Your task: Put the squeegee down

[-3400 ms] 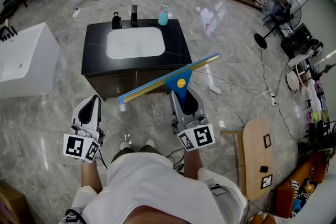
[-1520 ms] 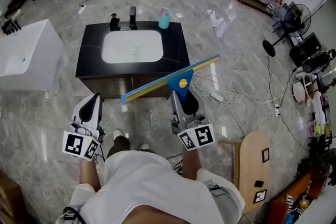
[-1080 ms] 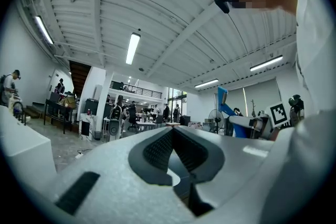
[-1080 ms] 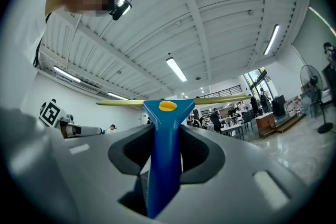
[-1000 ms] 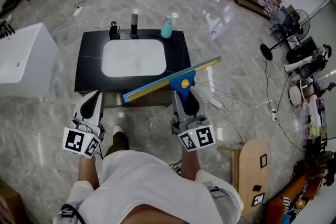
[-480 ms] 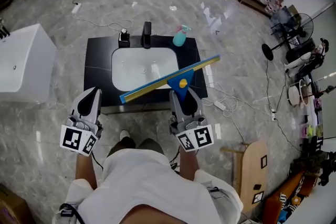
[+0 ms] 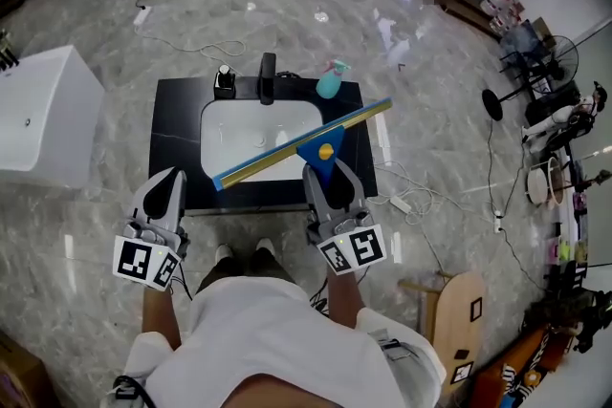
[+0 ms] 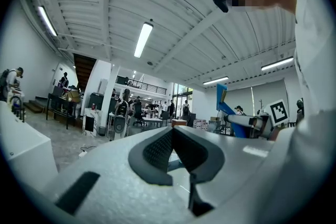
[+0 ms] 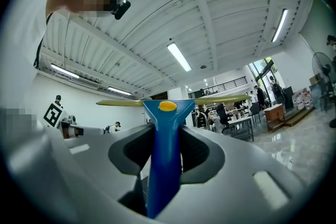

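Observation:
The squeegee point(image 7: 323, 151) has a blue handle with a yellow dot and a long blue and yellow blade. My right gripper point(image 7: 325, 175) is shut on its handle point(image 9: 165, 113) and holds the blade slantwise above the front of the white basin point(image 7: 251, 131). That basin sits in a black counter point(image 7: 174, 148). In the right gripper view the handle stands upright between the pads point(image 9: 195, 150). My left gripper point(image 7: 169, 182) hovers empty in front of the counter's left corner. Its jaws point(image 8: 172, 131) meet at the tip.
A faucet point(image 7: 268, 77), a small dispenser point(image 7: 225, 81) and a teal spray bottle point(image 7: 331, 83) stand along the counter's back edge. A white tub point(image 7: 38, 115) is at the left. Cables point(image 7: 402, 191) trail on the floor at the right, near a wooden board point(image 7: 454, 311).
The person has walked up to the counter, and both grippers came forward with them. The blade, once short of the counter, now hangs over the basin's front.

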A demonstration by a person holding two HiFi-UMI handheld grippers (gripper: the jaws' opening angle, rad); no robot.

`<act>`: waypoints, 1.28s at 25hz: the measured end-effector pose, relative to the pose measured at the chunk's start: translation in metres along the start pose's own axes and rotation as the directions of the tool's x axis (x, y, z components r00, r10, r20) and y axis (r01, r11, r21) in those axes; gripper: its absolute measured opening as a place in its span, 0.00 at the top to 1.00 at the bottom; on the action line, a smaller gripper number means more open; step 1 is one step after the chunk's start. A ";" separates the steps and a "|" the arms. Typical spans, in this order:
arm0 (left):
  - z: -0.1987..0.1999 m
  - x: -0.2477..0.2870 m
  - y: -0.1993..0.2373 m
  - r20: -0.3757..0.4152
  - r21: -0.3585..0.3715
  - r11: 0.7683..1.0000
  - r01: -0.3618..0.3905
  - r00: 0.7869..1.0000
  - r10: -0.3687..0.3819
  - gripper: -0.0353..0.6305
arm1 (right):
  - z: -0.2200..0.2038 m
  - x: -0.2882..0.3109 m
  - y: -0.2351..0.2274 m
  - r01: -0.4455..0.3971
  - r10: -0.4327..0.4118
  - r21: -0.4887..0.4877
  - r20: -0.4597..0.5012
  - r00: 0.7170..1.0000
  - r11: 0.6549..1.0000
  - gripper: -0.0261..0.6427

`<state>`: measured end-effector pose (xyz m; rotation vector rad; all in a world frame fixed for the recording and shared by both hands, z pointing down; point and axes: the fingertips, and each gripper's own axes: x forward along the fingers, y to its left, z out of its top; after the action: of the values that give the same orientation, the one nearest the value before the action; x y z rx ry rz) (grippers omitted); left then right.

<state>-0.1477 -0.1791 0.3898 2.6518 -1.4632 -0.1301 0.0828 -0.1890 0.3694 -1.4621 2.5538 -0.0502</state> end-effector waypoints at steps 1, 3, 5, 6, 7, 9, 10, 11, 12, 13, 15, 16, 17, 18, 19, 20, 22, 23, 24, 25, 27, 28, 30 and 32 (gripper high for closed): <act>0.000 0.004 0.000 0.001 0.000 1.000 -0.008 1.000 0.008 0.94 | 0.000 0.004 -0.003 -0.008 0.008 0.001 -0.003 1.000 1.000 0.74; 0.000 0.008 0.003 0.007 -0.006 1.000 -0.026 1.000 0.026 0.94 | -0.003 0.012 -0.008 -0.028 0.028 0.002 -0.012 1.000 1.000 0.74; -0.003 0.010 0.006 0.006 -0.011 0.999 -0.045 0.999 0.045 0.94 | -0.007 0.018 -0.010 -0.047 0.047 0.003 -0.025 0.999 0.999 0.74; -0.004 0.010 0.007 0.004 -0.011 0.998 -0.054 0.999 0.054 0.94 | -0.010 0.022 -0.010 -0.057 0.058 0.007 -0.032 0.998 0.998 0.74; -0.005 0.009 0.009 0.002 -0.010 0.998 -0.063 0.998 0.063 0.94 | -0.012 0.027 -0.009 -0.069 0.069 0.010 -0.038 0.997 0.998 0.74; -0.004 0.008 0.014 0.004 -0.007 0.996 -0.085 0.996 0.085 0.94 | -0.017 0.038 -0.006 -0.098 0.099 0.016 -0.045 0.994 0.995 0.74; -0.004 0.007 0.016 0.006 -0.007 0.995 -0.097 0.995 0.098 0.94 | -0.020 0.044 -0.004 -0.115 0.116 0.018 -0.049 0.992 0.993 0.74; -0.004 0.005 0.019 0.007 -0.009 0.994 -0.111 0.994 0.111 0.94 | -0.023 0.049 -0.001 -0.133 0.133 0.020 -0.056 0.989 0.991 0.74; -0.005 0.003 0.021 0.007 -0.011 0.992 -0.125 0.992 0.125 0.94 | -0.028 0.056 0.002 -0.151 0.152 0.021 -0.064 0.986 0.988 0.74; -0.006 0.000 0.024 0.005 -0.013 0.990 -0.139 0.990 0.139 0.94 | -0.034 0.063 0.005 -0.170 0.171 0.021 -0.073 0.983 0.985 0.74; -0.009 -0.006 0.031 0.001 -0.016 0.986 -0.167 0.986 0.167 0.94 | -0.046 0.079 0.014 -0.211 0.212 0.016 -0.091 0.973 0.977 0.74; -0.011 -0.010 0.035 -0.001 -0.019 0.983 -0.180 0.984 0.181 0.94 | -0.052 0.089 0.019 -0.234 0.234 0.012 -0.099 0.967 0.972 0.74; -0.011 -0.013 0.039 -0.002 -0.022 0.981 -0.193 0.981 0.193 0.94 | -0.058 0.099 0.024 -0.257 0.257 0.007 -0.106 0.961 0.966 0.74; -0.012 -0.017 0.042 -0.003 -0.025 0.978 -0.206 0.979 0.206 0.94 | -0.063 0.109 0.030 -0.279 0.278 0.003 -0.114 0.954 0.960 0.74; -0.013 -0.021 0.046 -0.004 -0.028 0.976 -0.217 0.976 0.217 0.94 | -0.070 0.119 0.036 -0.299 0.297 0.002 -0.121 0.947 0.954 0.74; -0.013 -0.024 0.049 -0.007 -0.031 0.973 -0.227 0.974 0.227 0.94 | -0.076 0.130 0.043 -0.317 0.315 0.003 -0.129 0.940 0.948 0.74; -0.016 -0.029 0.055 -0.012 -0.038 0.969 -0.245 0.970 0.244 0.94 | -0.091 0.151 0.055 -0.349 0.347 0.010 -0.144 0.927 0.937 0.74; -0.018 -0.031 0.059 -0.015 -0.041 0.967 -0.253 0.967 0.253 0.94 | -0.101 0.162 0.060 -0.363 0.361 0.013 -0.155 0.920 0.932 0.74; -0.020 -0.032 0.063 -0.018 -0.044 0.964 -0.261 0.965 0.260 0.94 | -0.112 0.173 0.065 -0.377 0.374 0.014 -0.170 0.912 0.926 0.74; -0.023 -0.034 0.067 -0.021 -0.047 0.962 -0.269 0.963 0.268 0.94 | -0.124 0.184 0.069 -0.390 0.385 0.014 -0.189 0.903 0.921 0.74; -0.028 -0.038 0.074 -0.035 -0.054 0.957 -0.285 0.958 0.284 0.94 | -0.154 0.205 0.077 -0.416 0.407 0.013 -0.237 0.882 0.909 0.74; -0.032 -0.040 0.077 -0.045 -0.057 0.954 -0.294 0.955 0.292 0.94 | -0.171 0.214 0.080 -0.428 0.416 0.013 -0.264 0.870 0.903 0.74; -0.040 -0.044 0.084 -0.064 -0.063 0.948 -0.312 0.949 0.308 0.94 | -0.209 0.233 0.084 -0.449 0.430 0.018 -0.321 0.844 0.893 0.74; -0.047 -0.048 0.091 -0.083 -0.072 0.941 -0.332 0.942 0.326 0.94 | -0.248 0.250 0.086 -0.463 0.439 0.031 -0.377 0.815 0.886 0.74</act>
<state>-0.2434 -0.1844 0.4504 2.2815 -1.8066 -0.0677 -0.1603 -0.3766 0.5632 -0.8824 3.1786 -0.1989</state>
